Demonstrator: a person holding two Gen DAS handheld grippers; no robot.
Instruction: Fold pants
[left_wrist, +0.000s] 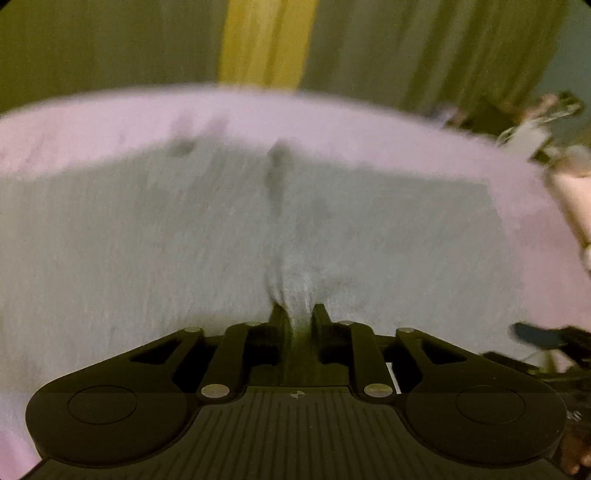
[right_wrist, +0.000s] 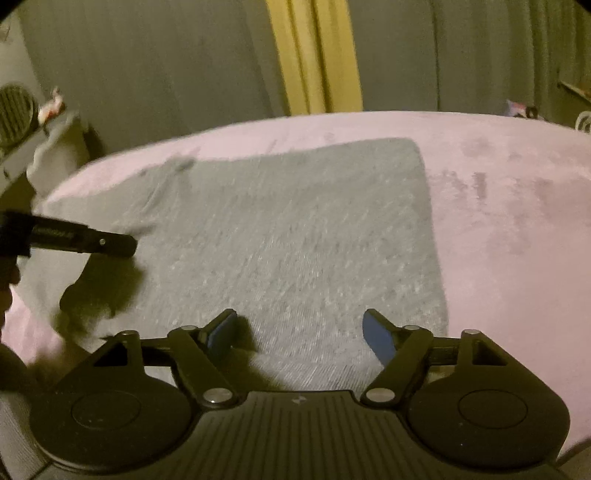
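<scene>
The grey pants (right_wrist: 288, 236) lie spread flat on a bed covered with a pink plush blanket (right_wrist: 509, 206). In the right wrist view their far right corner sits short of the blanket's far edge, and a broad band of bare pink runs along their right side. The near edge of the cloth reaches under both tools.

The left hand-held gripper (left_wrist: 298, 314) has its two black fingers drawn close together on a pinched-up ridge of the grey fabric; small wrinkles fan away from the pinch toward the middle of the pants. The same tool shows in the right wrist view as a dark bar coming in from the left edge, over the left part of the cloth, with its shadow below it.

The right hand-held gripper (right_wrist: 300, 330) hangs over the near edge of the pants with its blue-padded fingers (right_wrist: 377, 338) spread wide apart and nothing clamped between them.

Green and yellow curtains (right_wrist: 314, 55) hang behind the bed.
</scene>
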